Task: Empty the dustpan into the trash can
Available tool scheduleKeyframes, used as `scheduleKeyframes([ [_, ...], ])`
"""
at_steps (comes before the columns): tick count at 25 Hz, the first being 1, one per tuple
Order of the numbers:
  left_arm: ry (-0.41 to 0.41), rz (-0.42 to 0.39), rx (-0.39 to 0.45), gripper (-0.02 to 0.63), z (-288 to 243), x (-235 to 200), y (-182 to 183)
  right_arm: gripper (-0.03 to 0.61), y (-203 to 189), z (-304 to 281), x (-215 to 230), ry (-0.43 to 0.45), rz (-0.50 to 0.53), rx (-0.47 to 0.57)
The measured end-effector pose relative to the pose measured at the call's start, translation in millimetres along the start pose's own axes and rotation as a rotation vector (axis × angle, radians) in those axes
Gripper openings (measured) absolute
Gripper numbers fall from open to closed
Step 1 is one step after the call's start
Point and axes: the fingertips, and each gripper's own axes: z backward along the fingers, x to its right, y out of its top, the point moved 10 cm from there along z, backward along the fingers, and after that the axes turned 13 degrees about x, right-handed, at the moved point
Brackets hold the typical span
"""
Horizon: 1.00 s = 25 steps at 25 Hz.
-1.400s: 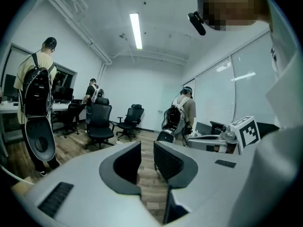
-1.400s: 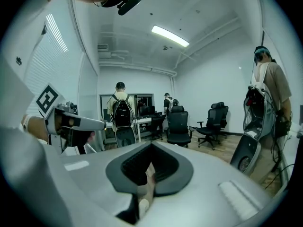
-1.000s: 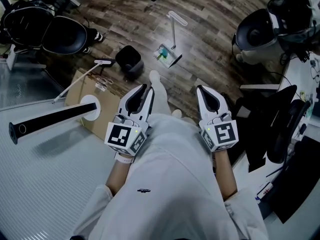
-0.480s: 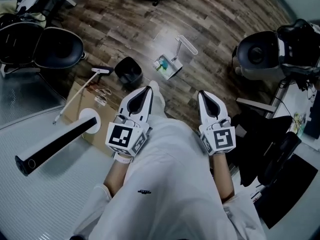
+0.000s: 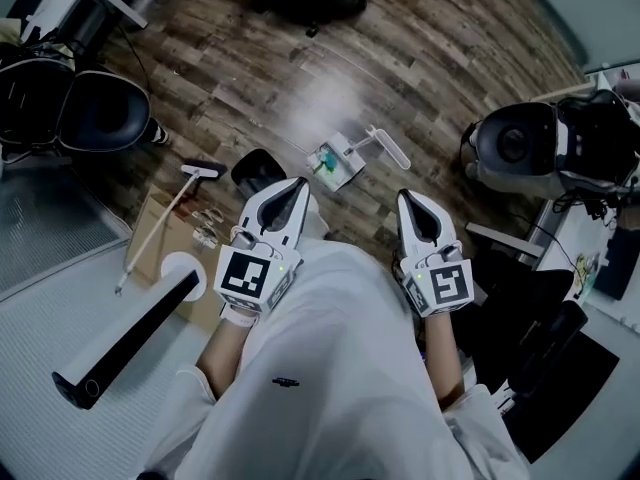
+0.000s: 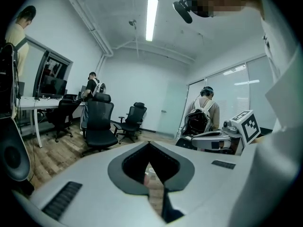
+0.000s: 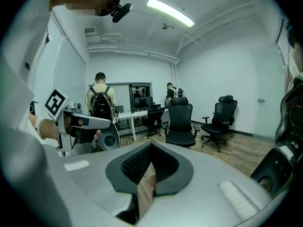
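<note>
While both grippers are held out in front of the person's white top, neither has anything in it: left gripper (image 5: pixel 298 184) has its fingers pressed together with only floor showing past the tips, and right gripper (image 5: pixel 410 197) is the same, tips closed and empty. Dustpan (image 5: pixel 335 160) sits on the wood floor (image 5: pixel 430 78) just ahead, between the two gripper tips in the head view; it is white, with a long handle (image 5: pixel 388 147) sticking off to the right and some teal scrap in the pan. Trash can (image 5: pixel 256 167), small and black, stands near it on the left, partly hidden behind the left gripper. Broom (image 5: pixel 161 223) lies further left, not needed. Nothing is grasped yet. Judging by looks, the pan is thin rigid plastic: light, no crush risk, but smooth, so the handle may twist in a two-jaw pinch. The load is loose and would slide out if the pan tips early. Best hold is probably the handle's upper half, jaws across its narrow side, pan kept level till over the can, other gripper steadying the rim
</note>
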Motion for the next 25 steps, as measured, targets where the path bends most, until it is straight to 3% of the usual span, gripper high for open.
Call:
scheduleKeyframes([
  [10,-0.104,0.027,-0.1,0.008,-55.8,-41.4,-15.9,0.011,-8.8,-45.8,13.5,-0.019,0.0,-0.066],
  [19,-0.07,0.026,-0.18,0.008,-81.1,-38.4,-44.7,0.012,-24.7,-77.9,26.5,0.086,-0.035,-0.13],
  [25,-0.027,0.005,-0.234,0.008,-98.5,-42.1,-76.0,0.014,-45.1,-91.1,44.5,0.127,-0.001,-0.172],
])
